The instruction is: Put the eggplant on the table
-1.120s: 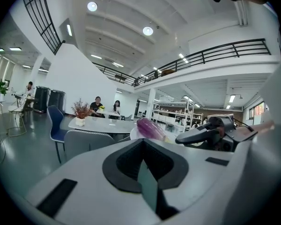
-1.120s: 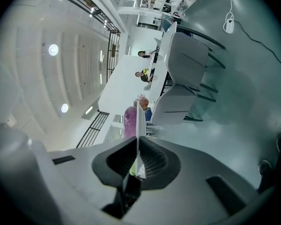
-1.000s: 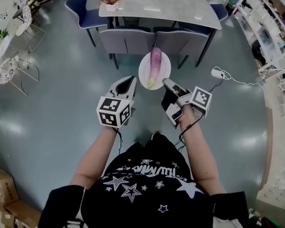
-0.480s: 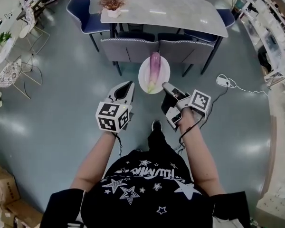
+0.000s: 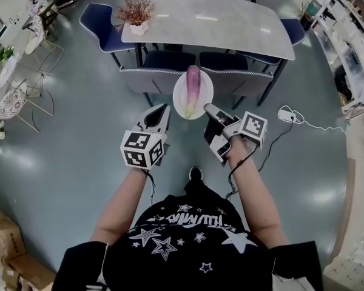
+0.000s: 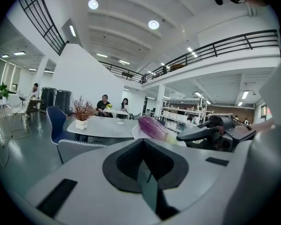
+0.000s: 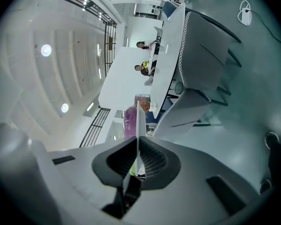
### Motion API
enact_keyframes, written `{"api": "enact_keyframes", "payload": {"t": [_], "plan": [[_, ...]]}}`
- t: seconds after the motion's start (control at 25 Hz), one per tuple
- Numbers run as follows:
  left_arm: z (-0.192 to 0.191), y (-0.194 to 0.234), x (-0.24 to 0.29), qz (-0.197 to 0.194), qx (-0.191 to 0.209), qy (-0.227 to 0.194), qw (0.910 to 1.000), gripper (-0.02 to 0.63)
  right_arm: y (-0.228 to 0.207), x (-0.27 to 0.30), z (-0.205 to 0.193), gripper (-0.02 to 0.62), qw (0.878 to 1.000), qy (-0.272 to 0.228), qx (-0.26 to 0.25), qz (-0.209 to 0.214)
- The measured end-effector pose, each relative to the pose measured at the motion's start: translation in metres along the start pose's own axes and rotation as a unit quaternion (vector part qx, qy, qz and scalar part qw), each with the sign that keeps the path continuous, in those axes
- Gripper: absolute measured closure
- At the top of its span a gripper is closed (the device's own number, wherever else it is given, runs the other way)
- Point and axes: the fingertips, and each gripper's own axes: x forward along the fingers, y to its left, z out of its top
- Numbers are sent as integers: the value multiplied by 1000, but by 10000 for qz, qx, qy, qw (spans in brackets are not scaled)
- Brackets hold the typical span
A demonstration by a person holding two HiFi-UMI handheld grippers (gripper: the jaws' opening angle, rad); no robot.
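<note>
A purple eggplant (image 5: pixel 193 85) with a green stem end lies on a white plate (image 5: pixel 202 94), carried in the air in front of the grey table (image 5: pixel 218 17). My right gripper (image 5: pixel 208 108) is shut on the plate's near right rim. In the right gripper view the plate (image 7: pixel 137 118) shows edge-on between the jaws of that gripper (image 7: pixel 137 146), the eggplant (image 7: pixel 129 121) to its left. My left gripper (image 5: pixel 162 110) hovers just left of the plate, shut and holding nothing. Its own view shows this gripper (image 6: pixel 143 149), the eggplant (image 6: pixel 152 126) and the table (image 6: pixel 105 125) ahead.
Grey chairs (image 5: pixel 153 77) are pushed under the table's near side, blue chairs (image 5: pixel 102 24) at its ends. A potted dried plant (image 5: pixel 136 14) stands on the table's left end. A white cable and plug (image 5: pixel 288 115) lie on the floor at right. Cardboard boxes (image 5: pixel 3 241) sit bottom left.
Both grippers and the plate with the eggplant have moved toward the table. The plate now hangs over the grey chairs' backs. Neither grip has changed.
</note>
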Motion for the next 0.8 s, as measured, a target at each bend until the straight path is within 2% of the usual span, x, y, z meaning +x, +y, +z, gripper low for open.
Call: {"api": "enact_keyframes", "payload": {"t": [0.2, 0.28, 0.48, 0.8], "plan": [[48, -11, 80, 106, 24, 145, 9998, 600, 14, 16, 87, 574, 9998, 37, 203, -31], [57, -12, 102, 154, 32, 152, 9998, 600, 14, 21, 109, 574, 9997, 109, 201, -28], [44, -8, 117, 280, 36, 4, 9996, 598, -4, 29, 119, 574, 9995, 256, 124, 130], [39, -4, 134, 360, 22, 36, 9993, 600, -18, 36, 130, 574, 9991, 355, 186, 156]]}}
